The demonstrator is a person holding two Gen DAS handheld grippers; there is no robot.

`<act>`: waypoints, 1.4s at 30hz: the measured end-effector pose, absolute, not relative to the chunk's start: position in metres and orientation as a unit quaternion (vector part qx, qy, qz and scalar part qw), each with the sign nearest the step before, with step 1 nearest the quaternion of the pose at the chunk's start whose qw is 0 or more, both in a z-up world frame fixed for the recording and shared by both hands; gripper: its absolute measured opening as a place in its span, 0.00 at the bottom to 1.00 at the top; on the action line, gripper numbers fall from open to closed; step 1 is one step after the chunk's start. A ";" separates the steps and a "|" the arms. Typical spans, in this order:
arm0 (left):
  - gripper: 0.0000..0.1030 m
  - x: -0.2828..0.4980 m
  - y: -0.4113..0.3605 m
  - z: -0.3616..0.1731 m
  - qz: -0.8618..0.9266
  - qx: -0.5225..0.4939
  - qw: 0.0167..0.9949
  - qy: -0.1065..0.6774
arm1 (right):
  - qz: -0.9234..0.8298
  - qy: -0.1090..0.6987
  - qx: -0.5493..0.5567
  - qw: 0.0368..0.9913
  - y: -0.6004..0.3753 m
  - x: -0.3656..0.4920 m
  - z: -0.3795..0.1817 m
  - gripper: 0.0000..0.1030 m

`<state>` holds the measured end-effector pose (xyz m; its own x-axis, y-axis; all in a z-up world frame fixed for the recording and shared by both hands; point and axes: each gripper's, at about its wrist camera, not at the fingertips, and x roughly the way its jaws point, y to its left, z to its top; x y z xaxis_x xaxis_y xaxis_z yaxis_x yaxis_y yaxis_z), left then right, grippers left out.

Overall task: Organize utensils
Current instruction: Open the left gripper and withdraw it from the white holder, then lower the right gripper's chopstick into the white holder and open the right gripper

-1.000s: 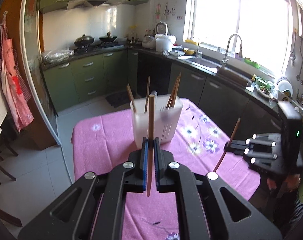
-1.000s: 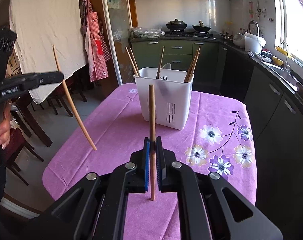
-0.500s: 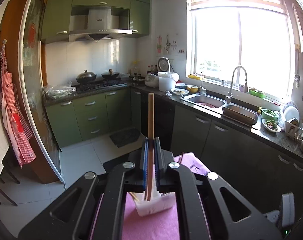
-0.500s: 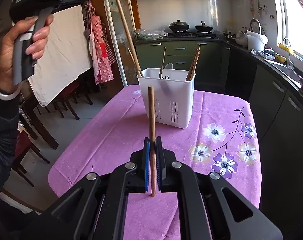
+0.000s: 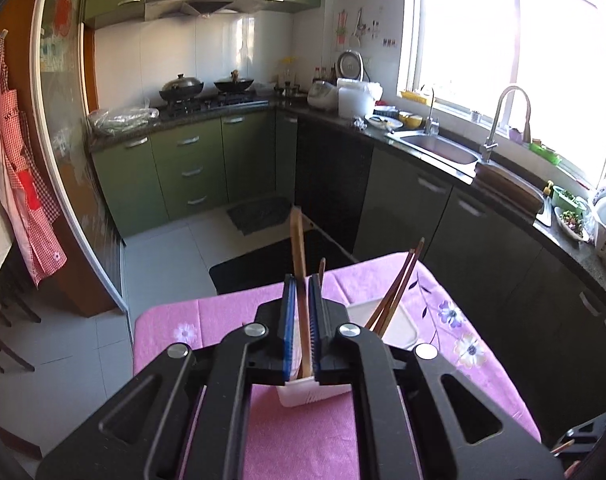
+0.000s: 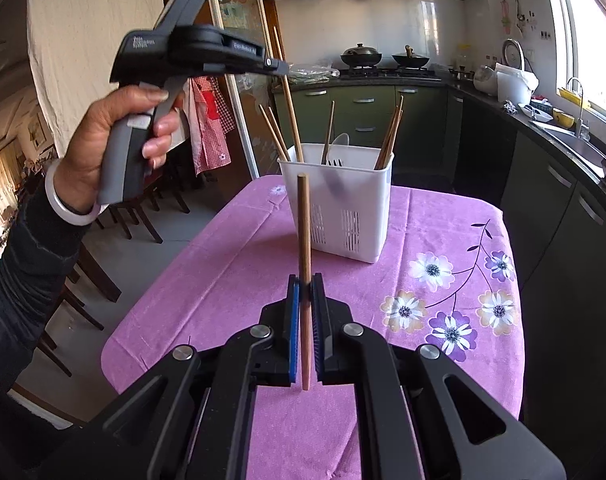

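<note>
A right hand-held gripper [image 6: 305,312] stays clamped on one upright chopstick [image 6: 303,248] above the purple-clothed bench [image 6: 231,264], its turn yet to come. Beyond it the left hand-held gripper [image 5: 302,308], jaws just easing apart, lets another chopstick [image 5: 298,248] slip into the white utensil caddy [image 6: 343,212], where several chopsticks and a spoon already stand.

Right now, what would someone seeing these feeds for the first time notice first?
The left gripper, raised in the person's hand, has its chopstick reaching down into the white utensil holder on the pink flowered tablecloth; its fingers have just begun opening. Nearer, the right gripper holds a second chopstick upright over the cloth, short of the holder.
</note>
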<state>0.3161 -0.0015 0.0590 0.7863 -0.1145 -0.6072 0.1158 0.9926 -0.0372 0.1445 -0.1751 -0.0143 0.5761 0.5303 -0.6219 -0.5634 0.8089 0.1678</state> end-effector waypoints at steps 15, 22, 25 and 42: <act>0.94 0.151 0.016 0.041 -0.009 0.037 0.982 0.184 | 0.292 0.196 0.032 0.936 -0.183 0.197 0.118 0.07; 0.94 0.103 0.036 0.015 0.024 0.007 0.982 0.188 | 0.241 0.168 0.033 0.955 -0.160 0.260 0.129 0.07; 0.94 0.092 0.043 0.008 0.039 -0.004 0.981 0.188 | 0.230 0.191 0.022 0.954 -0.146 0.288 0.113 0.07; 0.94 0.094 0.063 -0.025 0.033 -0.073 0.967 0.242 | 0.231 0.306 -0.004 0.924 -0.116 0.327 -0.007 0.12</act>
